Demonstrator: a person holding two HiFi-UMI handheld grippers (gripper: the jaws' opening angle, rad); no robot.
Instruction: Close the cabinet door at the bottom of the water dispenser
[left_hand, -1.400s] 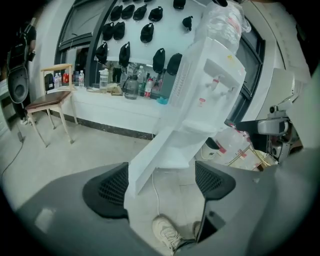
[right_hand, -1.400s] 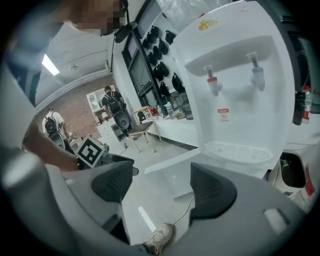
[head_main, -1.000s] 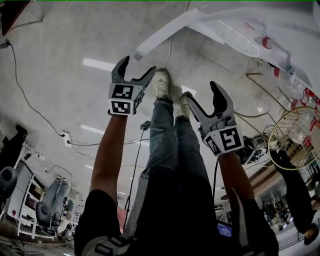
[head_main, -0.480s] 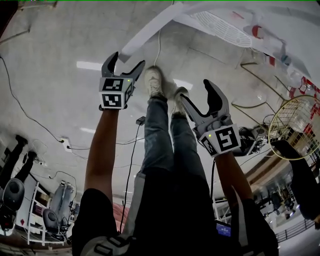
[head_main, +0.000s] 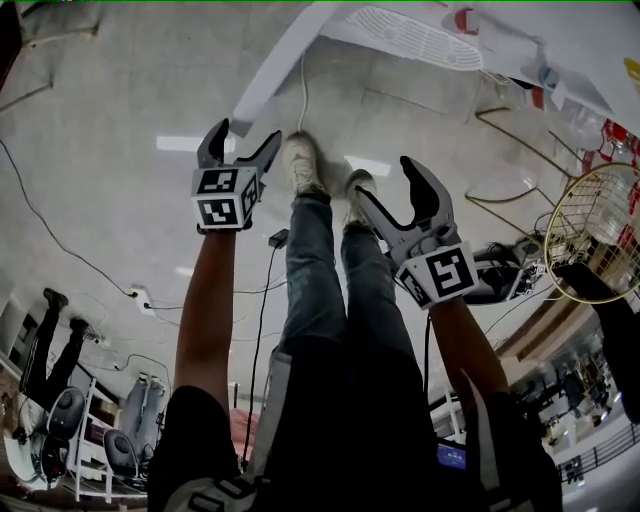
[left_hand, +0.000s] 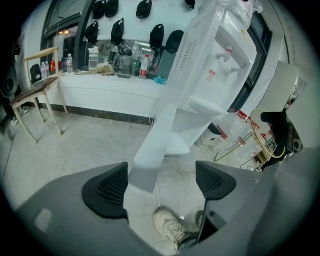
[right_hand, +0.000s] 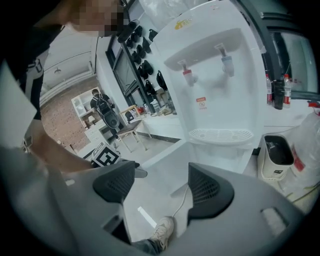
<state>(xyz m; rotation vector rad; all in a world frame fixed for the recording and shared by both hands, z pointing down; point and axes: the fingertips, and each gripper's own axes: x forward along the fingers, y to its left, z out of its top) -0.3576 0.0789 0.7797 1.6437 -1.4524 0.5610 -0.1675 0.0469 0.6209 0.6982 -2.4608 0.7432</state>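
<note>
Left claw (head_main: 248, 140) and right claw (head_main: 392, 185), wide and empty, the right just narrowing, face the open flat white cabinet door (left_hand: 155, 135) of the white water dispenser (right_hand: 215, 85), probably to push it.

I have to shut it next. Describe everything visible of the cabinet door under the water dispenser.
The cabinet door is a plain white flat panel, plastic or painted metal by its look. It stands swung wide open from the base of the water dispenser, with its free edge pointing toward the person. No handle shows. The left gripper, jaws apart, is lined up with that edge but clear of it. Nothing touches the door.
</note>
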